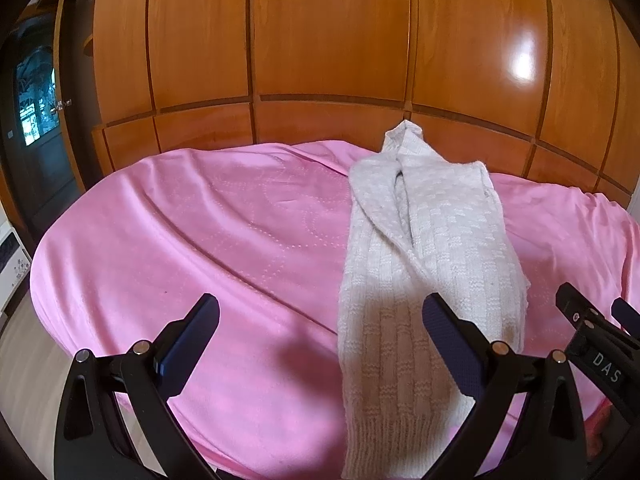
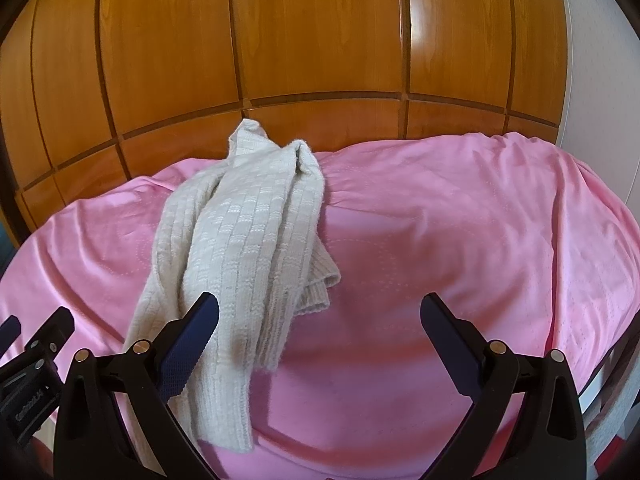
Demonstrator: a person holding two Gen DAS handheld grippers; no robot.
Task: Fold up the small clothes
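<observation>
The left gripper (image 1: 320, 320) hangs low over the near edge of the bed (image 1: 180, 240) with its jaws spread wide and nothing between them; its right finger (image 1: 444, 332) overlaps the near end of the knit (image 1: 420, 248) in the view, though whether it touches the cloth cannot be told. The right gripper (image 2: 320, 320) is likewise spread and empty, its left finger (image 2: 196, 332) in front of the same garment, with bare pink cover between its fingers. The knit (image 2: 248, 232), a cream ribbed piece, lies as a long narrow strip running away from the grippers toward the wardrobe (image 1: 320, 40), already doubled lengthwise, with a loose cuff or hem (image 2: 320, 280) sticking out on its right side and the far end bunched up into a peak. The step in hand looks like taking the near end to fold it over toward the far end. To do it well, each gripper should pinch one near corner through all layers, lift just enough to clear the cover, and carry the edge straight along the strip so the sides stay aligned; tucking the stray cuff in first would keep the bundle tidy. The soft knit will likely sag and stretch, so a slow, level lift is wise.
</observation>
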